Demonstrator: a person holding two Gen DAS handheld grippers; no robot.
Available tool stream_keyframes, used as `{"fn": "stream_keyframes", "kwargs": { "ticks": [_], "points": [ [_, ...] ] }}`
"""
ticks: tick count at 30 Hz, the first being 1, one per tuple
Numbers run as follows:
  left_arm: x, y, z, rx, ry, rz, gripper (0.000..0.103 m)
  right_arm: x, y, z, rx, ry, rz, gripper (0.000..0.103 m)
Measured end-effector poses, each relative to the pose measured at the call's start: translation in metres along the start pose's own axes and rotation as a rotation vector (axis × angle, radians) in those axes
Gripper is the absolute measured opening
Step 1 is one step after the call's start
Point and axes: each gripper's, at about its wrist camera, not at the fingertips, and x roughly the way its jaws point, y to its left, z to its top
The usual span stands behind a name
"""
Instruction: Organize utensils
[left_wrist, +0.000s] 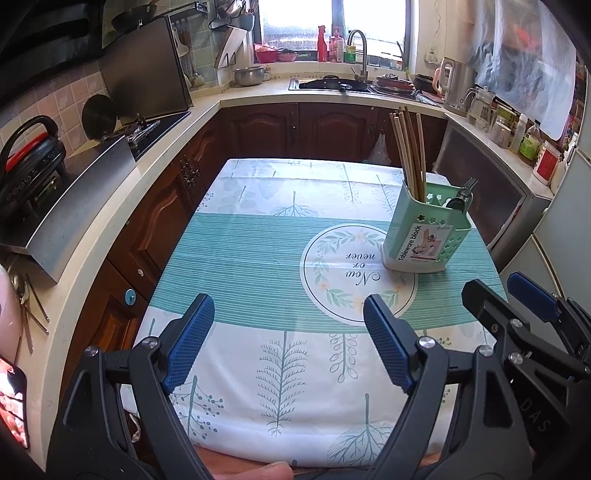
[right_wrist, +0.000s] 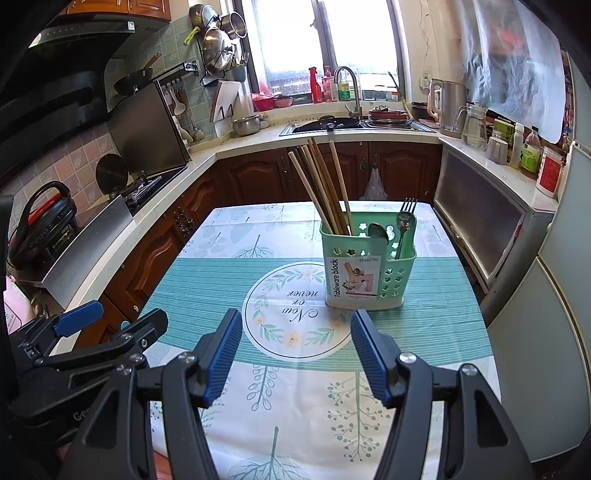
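Blue ribbed pads on black arms fill the lower part of each wrist view. From the left wrist camera, the left claw (left_wrist: 289, 321) hangs above the near part of the worktop with its two fingers spread wide apart and nothing between them. Off to its right, the right claw (left_wrist: 506, 295) shows from the side. In the right wrist view the right claw (right_wrist: 296, 332) also stands spread apart and holds nothing, while the left claw (right_wrist: 122, 319) shows low on the left.

Under both lies a tablecloth (right_wrist: 207, 284) printed with teal stripes, pale leaves and a white round medallion that reads "Now or never" upside down. It covers the worktop (left_wrist: 229, 266).

Beyond the right claw, just past the medallion, stands a mint-green plastic cutlery holder with flower-shaped holes and a "Tableware block" label (right_wrist: 369, 275). It sits upright on the striped band, towards the right side of the cloth. Its left compartment holds a bundle of long wooden chopsticks (right_wrist: 325, 184) that lean to the left. Its right compartment holds a steel fork (right_wrist: 406, 218) with tines up, a steel spoon (right_wrist: 377, 233) and a second spoon-like piece beside the fork.

Further back, a pale kitchen counter (right_wrist: 258, 142) wraps round the room over dark wooden cabinets, with a steel tap (right_wrist: 349, 88) under a bright window.
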Motion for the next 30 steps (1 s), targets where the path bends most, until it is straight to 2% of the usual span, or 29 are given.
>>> {"fn": "stream_keyframes", "kwargs": {
  "ticks": [30],
  "points": [
    [0.012,0.005,-0.004,-0.017,0.046,0.012,0.081,0.008,0.003,-0.010,-0.002,0.026,0.006,0.061]
  ]
}}
